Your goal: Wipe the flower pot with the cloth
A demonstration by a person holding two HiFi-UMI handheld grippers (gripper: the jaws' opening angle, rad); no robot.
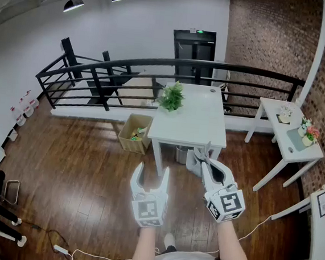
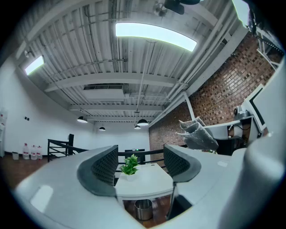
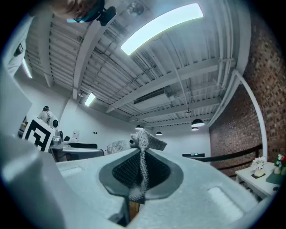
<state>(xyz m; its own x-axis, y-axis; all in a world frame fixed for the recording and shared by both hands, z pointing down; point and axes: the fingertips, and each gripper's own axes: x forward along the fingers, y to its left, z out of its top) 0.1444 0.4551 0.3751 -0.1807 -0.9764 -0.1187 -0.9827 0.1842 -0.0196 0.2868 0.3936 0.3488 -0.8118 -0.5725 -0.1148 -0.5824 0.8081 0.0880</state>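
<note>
The flower pot (image 1: 171,98), a small white pot with a green plant, stands at the far left corner of the white table (image 1: 200,127) ahead. The left gripper view shows the pot (image 2: 130,166) far off between the jaws. My left gripper (image 1: 153,169) hangs in the air short of the table, open and holding nothing. To its right, my right gripper (image 1: 207,156) is shut on a grey knitted cloth (image 1: 196,162). In the right gripper view the cloth (image 3: 143,163) runs up between the pads and sticks out past the tips. Both grippers are well short of the pot.
A cardboard box (image 1: 135,132) sits on the wooden floor left of the table, and a metal bin (image 1: 182,154) stands under it. A black railing (image 1: 157,69) runs behind. A second white table (image 1: 291,146) with flowers stands by the brick wall on the right. A cable (image 1: 76,252) lies near my feet.
</note>
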